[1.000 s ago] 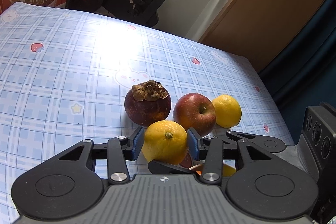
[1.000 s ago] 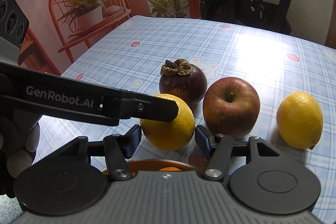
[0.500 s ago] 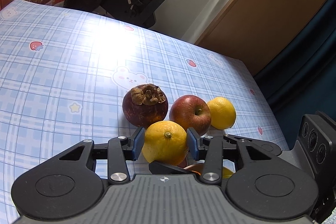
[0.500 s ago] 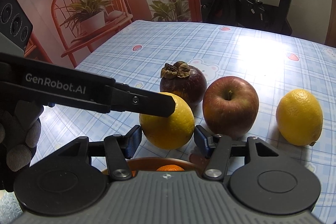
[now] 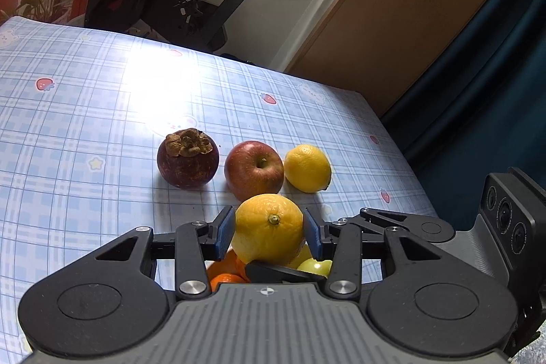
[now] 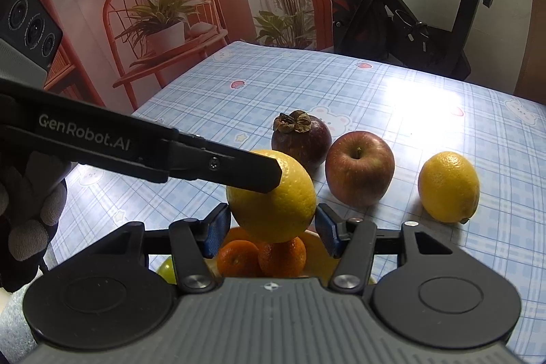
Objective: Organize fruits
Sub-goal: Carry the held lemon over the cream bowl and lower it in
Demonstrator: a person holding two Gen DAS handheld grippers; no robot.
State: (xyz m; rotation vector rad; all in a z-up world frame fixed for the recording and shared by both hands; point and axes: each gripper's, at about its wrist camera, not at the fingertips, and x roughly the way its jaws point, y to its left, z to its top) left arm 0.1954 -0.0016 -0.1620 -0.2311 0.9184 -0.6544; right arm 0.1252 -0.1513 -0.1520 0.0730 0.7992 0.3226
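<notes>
Legible text: one item only. "GenRobot.AI", pale lettering on the black finger of the left gripper [image 6: 277, 174], where that finger crosses the right wrist view from the left edge; lettering sits on the flat side of the finger [image 6: 85, 135]. Left wrist view: no readable text, labels or numbers. The checked tablecloth [image 5: 85, 111] carries pictures only.

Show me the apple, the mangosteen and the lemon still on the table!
apple [image 5: 254, 170]: left wrist view, red front skin.
mangosteen [image 6: 303, 140]: right wrist view, purple side under its dry cap.
lemon [image 6: 448, 186]: right wrist view, middle of its yellow peel.
</notes>
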